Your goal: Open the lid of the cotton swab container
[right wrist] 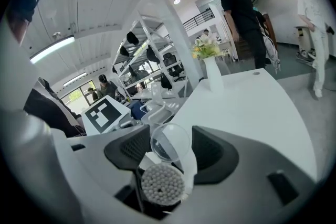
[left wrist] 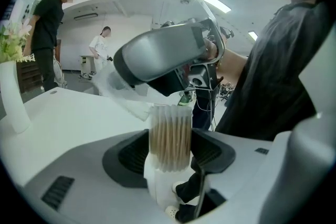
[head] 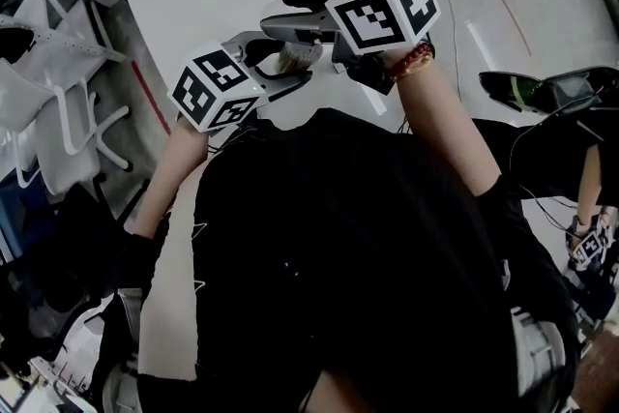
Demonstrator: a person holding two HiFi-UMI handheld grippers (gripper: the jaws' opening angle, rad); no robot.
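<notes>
No text, label or number is legible

Upright between the jaws of the left gripper [left wrist: 169, 150]: a container [left wrist: 169, 136], packed with swabs [right wrist: 163, 184]. Just behind its open mouth, a lid [right wrist: 170, 141], pinched between the jaws of the right gripper [right wrist: 170, 152], above and across from the left one. Beneath both, a table [right wrist: 247, 107]. On its far end, a vase [right wrist: 212, 76]. Left of the table, chairs [head: 77, 131]. Beyond the vase, a person [right wrist: 242, 18], with another [right wrist: 315, 23] further right.
</notes>
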